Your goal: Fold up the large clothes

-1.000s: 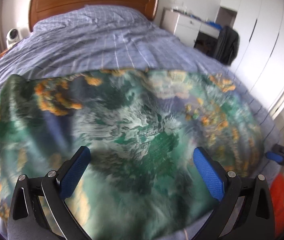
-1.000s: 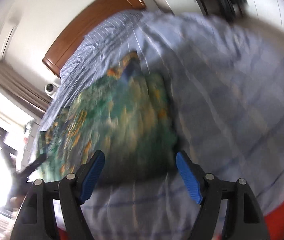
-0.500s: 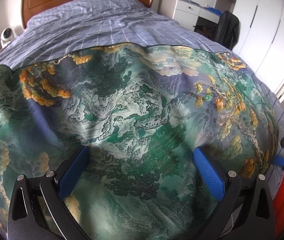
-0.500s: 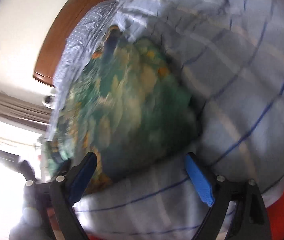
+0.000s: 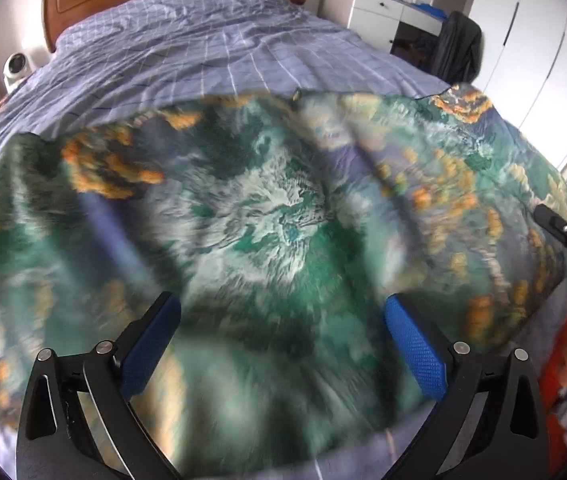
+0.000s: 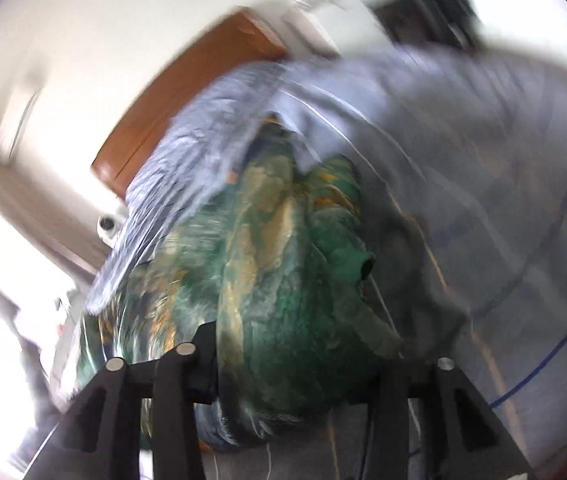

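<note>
The big green and orange cloth (image 5: 267,216) lies spread out on the bed (image 5: 211,52), on top of the blue checked cover. It is still wide and mostly flat, so the folding looks like it has only just begun. No neat fold shows yet.

The left gripper (image 5: 281,340) has its two blue fingers (image 5: 415,348) spread wide apart. The cloth lies past and under the gap between them, but the fingers do not pinch it. They hold nothing.

The right gripper (image 6: 295,376) is at the side edge of the cloth. Its jaws are closing, and a bunch of green cloth sits right between its fingers and bulges up in front of them. The blue pads are hidden by the cloth, so it looks like they are grabbing that edge. This picture is blurry, so how tight the pinch is cannot be told.

From the left gripper's view, the cloth's right edge is lifted a little near the right gripper (image 5: 563,232).

What is probably left: lift that edge, carry it across to the other side, lay it flat, then fold again until the cloth is small.
</note>
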Motion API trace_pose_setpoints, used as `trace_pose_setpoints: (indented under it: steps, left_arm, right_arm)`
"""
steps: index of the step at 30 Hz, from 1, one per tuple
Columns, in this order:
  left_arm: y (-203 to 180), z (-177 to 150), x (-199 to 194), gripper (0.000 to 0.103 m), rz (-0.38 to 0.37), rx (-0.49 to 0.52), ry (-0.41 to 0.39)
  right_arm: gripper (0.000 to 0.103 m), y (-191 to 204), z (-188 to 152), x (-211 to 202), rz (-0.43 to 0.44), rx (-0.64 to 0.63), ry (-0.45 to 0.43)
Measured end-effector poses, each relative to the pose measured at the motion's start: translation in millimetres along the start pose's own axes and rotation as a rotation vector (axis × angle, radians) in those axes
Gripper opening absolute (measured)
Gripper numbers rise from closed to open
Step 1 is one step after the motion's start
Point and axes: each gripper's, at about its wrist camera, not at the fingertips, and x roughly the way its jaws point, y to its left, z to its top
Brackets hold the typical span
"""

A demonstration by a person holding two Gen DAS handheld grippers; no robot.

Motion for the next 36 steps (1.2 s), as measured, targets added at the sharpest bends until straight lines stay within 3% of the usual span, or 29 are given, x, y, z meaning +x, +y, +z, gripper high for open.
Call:
trace_pose_setpoints:
  steps: [2, 5, 8, 10, 12, 15, 17, 18, 19, 21, 23, 26, 31, 34, 36]
  left_arm:
    - [-1, 13, -36, 0.102, -0.052, -0.009, -0.046]
    - [-13, 42, -87, 0.102, -0.195, -0.001, -0.117]
    - [-34, 73, -117, 0.102, -0.365, 0.053, -0.1]
    - [-48, 86, -123, 0.102, -0.409, 0.108, -0.074]
    - [-58, 95, -119, 0.102, -0.346, 0.165, -0.05]
    - [-62, 94, -102, 0.102, -0.152, 0.22, 0.008]
    - [-61, 86, -90, 0.097, -0.065, 0.23, 0.041]
    - [-59, 80, -83, 0.061, -0.007, 0.241, 0.046]
    - [-56, 76, -77, 0.041, 0.033, 0.257, 0.06]
    - [-40, 72, -73, 0.033, -0.019, 0.225, 0.066]
    - [-16, 75, -76, 0.032, -0.054, 0.187, 0.061]
    - [35, 80, -88, 0.033, -0.068, 0.132, 0.028]
    - [111, 77, -82, 0.033, -0.027, 0.02, 0.035]
    - [149, 62, -71, 0.034, -0.019, -0.047, 0.053]
    - [169, 49, -65, 0.034, -0.025, -0.092, 0.054]
  right_arm:
    - [0.04, 29, 9, -11, 0.0, -0.128, -0.038]
    - [0.04, 78, 9, -28, 0.021, -0.353, -0.107]
    - [0.04, 125, -5, -43, 0.05, -0.558, -0.154]
    - [0.04, 156, -18, -47, 0.062, -0.699, -0.173]
    - [0.039, 184, -34, -48, 0.08, -0.832, -0.186]
    - [0.039, 216, -69, -50, 0.111, -1.026, -0.196]
    - [0.039, 231, -93, -47, 0.133, -1.134, -0.206]
    - [0.039, 235, -101, -46, 0.143, -1.162, -0.204]
    - [0.039, 238, -106, -45, 0.149, -1.171, -0.198]
    - [0.045, 242, -103, -36, 0.162, -1.155, -0.151]
    - [0.059, 240, -93, -36, 0.234, -1.106, -0.068]
    - [0.061, 232, -69, -55, 0.365, -1.016, -0.004]
    - [0.06, 219, -27, -42, 0.332, -0.901, 0.045]
    - [0.045, 230, -11, -9, 0.315, -0.875, 0.107]
    - [0.044, 247, -9, 16, 0.332, -0.887, 0.16]
